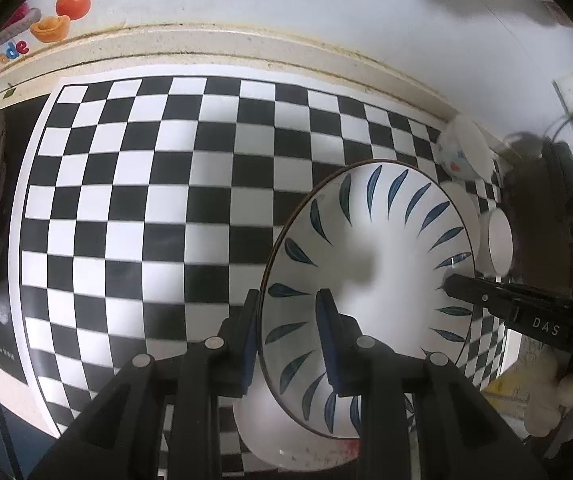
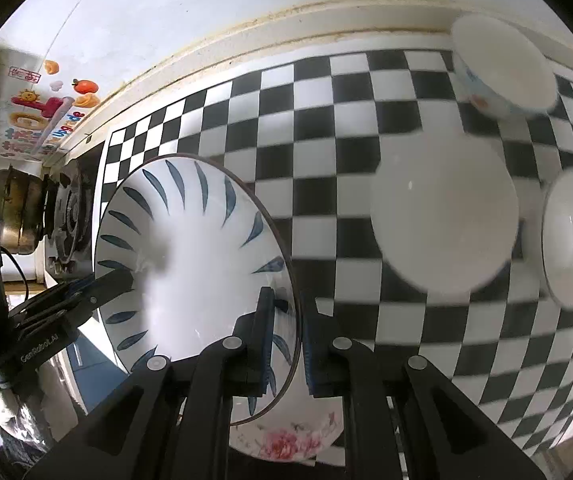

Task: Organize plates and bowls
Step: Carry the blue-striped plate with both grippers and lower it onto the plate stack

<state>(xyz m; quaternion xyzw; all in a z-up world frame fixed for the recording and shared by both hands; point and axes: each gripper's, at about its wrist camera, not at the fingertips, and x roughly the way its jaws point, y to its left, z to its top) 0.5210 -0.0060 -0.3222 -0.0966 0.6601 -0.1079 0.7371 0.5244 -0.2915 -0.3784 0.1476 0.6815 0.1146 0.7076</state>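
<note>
Floral bowl (image 2: 286,440) mostly hidden beneath leaf-pattern bowl (image 2: 190,264).

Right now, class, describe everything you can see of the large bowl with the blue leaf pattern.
The blue-leaf bowl is wide and white, glossy like glazed ceramic, with dark blue leaf strokes radiating inside and a thin dark rim line. It appears empty and unbroken. It is tilted and looks lifted above the checkerboard mat. The left gripper clamps its rim on one side, the right gripper on the opposite side, one of the fingers inside and one outside. Beneath it shows a floral plate; contact is unclear.
</note>
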